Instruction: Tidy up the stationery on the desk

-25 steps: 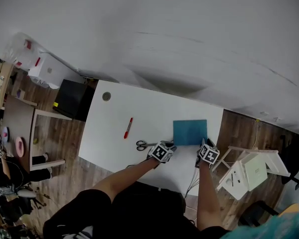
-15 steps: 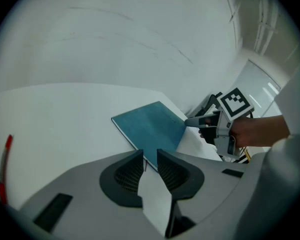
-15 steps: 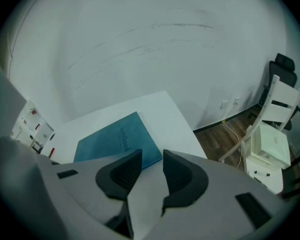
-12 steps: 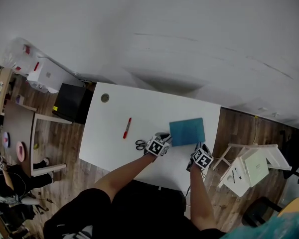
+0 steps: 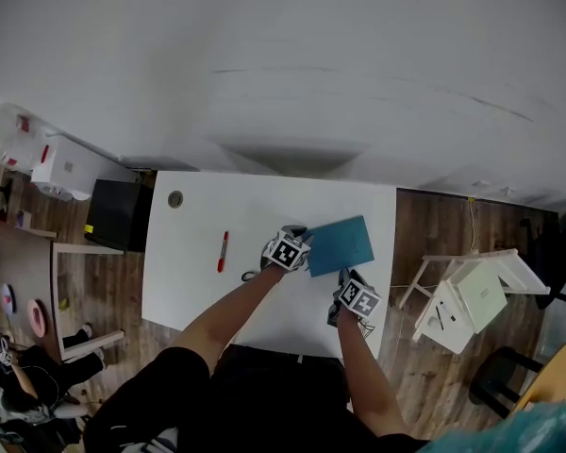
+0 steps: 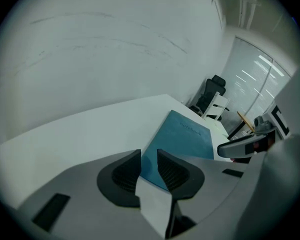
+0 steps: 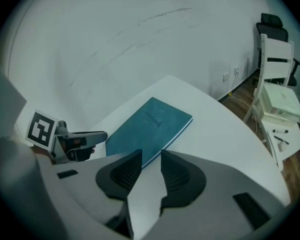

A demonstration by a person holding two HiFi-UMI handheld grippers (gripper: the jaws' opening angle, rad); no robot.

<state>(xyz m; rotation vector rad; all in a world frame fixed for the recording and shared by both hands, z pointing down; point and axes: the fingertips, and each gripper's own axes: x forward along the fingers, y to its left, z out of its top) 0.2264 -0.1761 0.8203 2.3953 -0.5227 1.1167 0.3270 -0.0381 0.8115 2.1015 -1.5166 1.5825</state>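
Desk (image 5: pixel 264 201), white, seen from above in the middle of the head view. A teal notebook (image 5: pixel 341 244) sits right of centre on it, turned at an angle. The left gripper (image 6: pixel 149 159) is clamped on the notebook's left corner, and the teal cover shows between its jaws. The right gripper (image 7: pixel 151 159) is just below the notebook's lower corner. Its jaws have just been opening and stand apart with nothing between them; the notebook's corner lies just beyond their tips. A red pen (image 5: pixel 223 251) lies left of centre, well apart from the notebook. Scissors (image 5: pixel 248 276) show only as a dark loop beside the left forearm, below the pen.
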